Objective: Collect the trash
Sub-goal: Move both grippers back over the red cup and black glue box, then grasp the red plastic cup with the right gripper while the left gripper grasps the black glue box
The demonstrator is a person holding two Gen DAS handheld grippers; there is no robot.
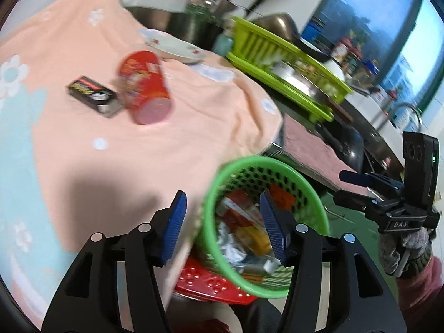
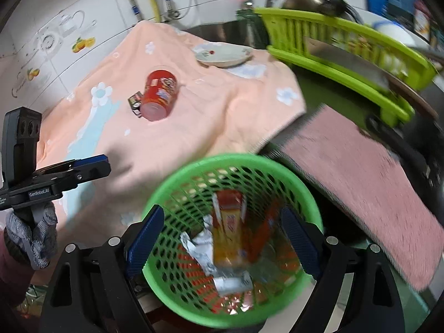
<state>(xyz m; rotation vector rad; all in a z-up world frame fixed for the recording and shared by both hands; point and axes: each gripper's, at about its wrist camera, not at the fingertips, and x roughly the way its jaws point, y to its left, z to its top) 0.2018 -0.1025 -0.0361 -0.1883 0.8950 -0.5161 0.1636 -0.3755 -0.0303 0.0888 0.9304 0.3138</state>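
Observation:
A green mesh basket [image 1: 310,191] [image 2: 172,179] sits below the table edge and holds wrappers, foil and a yellow-orange box [image 2: 230,236]. A red paper cup [image 1: 144,86] [image 2: 160,97] lies on its side on the peach cloth [image 1: 194,116] [image 2: 199,127], touching a small black box [image 1: 91,94] [image 2: 135,102]. My left gripper [image 1: 222,222] is open and empty over the basket's near rim. My right gripper [image 2: 222,238] is open and empty above the basket. The right gripper also shows in the left wrist view [image 1: 349,186], and the left gripper in the right wrist view [image 2: 94,166].
A white flowered plate [image 1: 172,44] [image 2: 224,52] sits at the cloth's far edge. A lime dish rack [image 1: 283,63] [image 2: 347,52] with metal pans stands to the right. A pink mat [image 2: 374,183] lies beside the basket. A red stool [image 1: 211,280] stands under the basket.

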